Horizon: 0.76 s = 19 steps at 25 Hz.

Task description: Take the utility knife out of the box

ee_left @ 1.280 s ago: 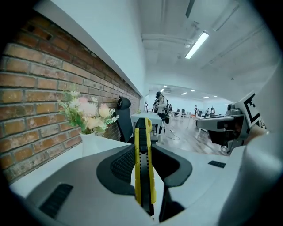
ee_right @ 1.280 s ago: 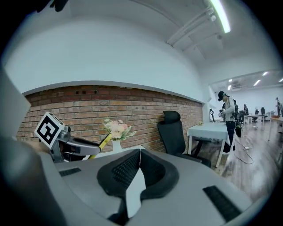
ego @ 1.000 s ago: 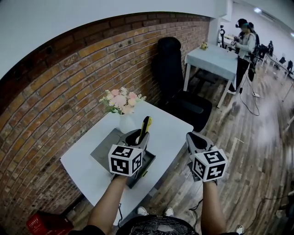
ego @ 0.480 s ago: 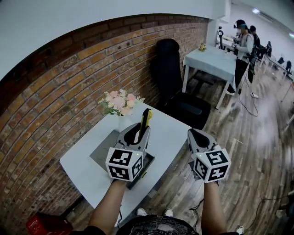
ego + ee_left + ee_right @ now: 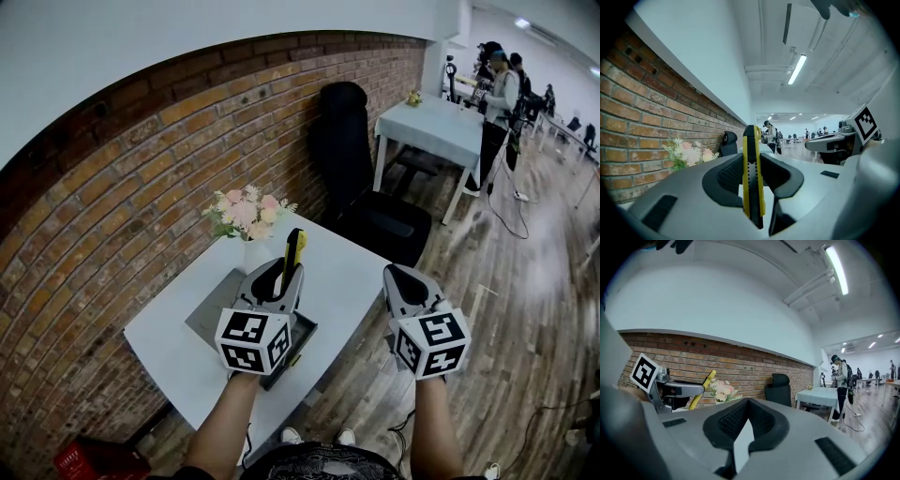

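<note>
A yellow and black utility knife (image 5: 293, 253) stands upright between the jaws of my left gripper (image 5: 281, 278), which is shut on it above the dark grey box (image 5: 214, 314) on the white table (image 5: 349, 264). In the left gripper view the knife (image 5: 751, 178) fills the gap between the pads (image 5: 727, 174). My right gripper (image 5: 403, 281) hovers off the table's right edge, shut with nothing in it. In the right gripper view its jaws (image 5: 749, 402) meet at the tips, and the knife (image 5: 703, 389) shows at the left.
A white vase of pink flowers (image 5: 247, 214) stands at the table's far side against the brick wall. A black office chair (image 5: 354, 159) is behind the table. Farther right are a second table (image 5: 433, 120) and a standing person (image 5: 501, 98). A red crate (image 5: 86, 459) lies on the floor.
Both grippers have lifted a little. The knife has stayed upright in the left gripper and sits slightly higher over the box.
</note>
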Available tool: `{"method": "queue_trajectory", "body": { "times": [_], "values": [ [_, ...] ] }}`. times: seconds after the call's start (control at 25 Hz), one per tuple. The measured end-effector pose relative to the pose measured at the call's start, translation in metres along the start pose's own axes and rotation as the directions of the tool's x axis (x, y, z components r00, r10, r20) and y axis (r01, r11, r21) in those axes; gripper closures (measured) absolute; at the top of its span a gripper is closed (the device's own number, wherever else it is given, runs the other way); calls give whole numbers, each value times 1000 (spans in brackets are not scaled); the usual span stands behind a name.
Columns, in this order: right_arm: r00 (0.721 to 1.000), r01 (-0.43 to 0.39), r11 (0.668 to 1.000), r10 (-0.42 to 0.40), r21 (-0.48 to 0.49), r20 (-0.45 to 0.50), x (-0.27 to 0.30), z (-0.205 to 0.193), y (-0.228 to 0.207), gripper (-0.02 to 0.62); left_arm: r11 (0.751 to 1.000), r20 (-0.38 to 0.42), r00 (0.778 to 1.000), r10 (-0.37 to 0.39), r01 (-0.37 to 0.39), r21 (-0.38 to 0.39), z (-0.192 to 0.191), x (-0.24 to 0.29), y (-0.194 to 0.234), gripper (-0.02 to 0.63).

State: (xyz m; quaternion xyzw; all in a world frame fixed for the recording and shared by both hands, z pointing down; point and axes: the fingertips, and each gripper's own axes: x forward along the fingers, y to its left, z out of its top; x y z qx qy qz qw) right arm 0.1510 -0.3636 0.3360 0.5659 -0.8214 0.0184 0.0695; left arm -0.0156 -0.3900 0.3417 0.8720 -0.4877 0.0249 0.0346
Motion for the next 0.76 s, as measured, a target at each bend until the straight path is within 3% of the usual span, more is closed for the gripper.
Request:
{"method": "queue_trajectory", "body": {
  "times": [0.76],
  "values": [
    [1000, -12, 1000, 12, 29, -14, 4, -3, 2, 576, 1000, -14, 1000, 4, -4, 2, -4, -1, 6, 477]
  ]
}}
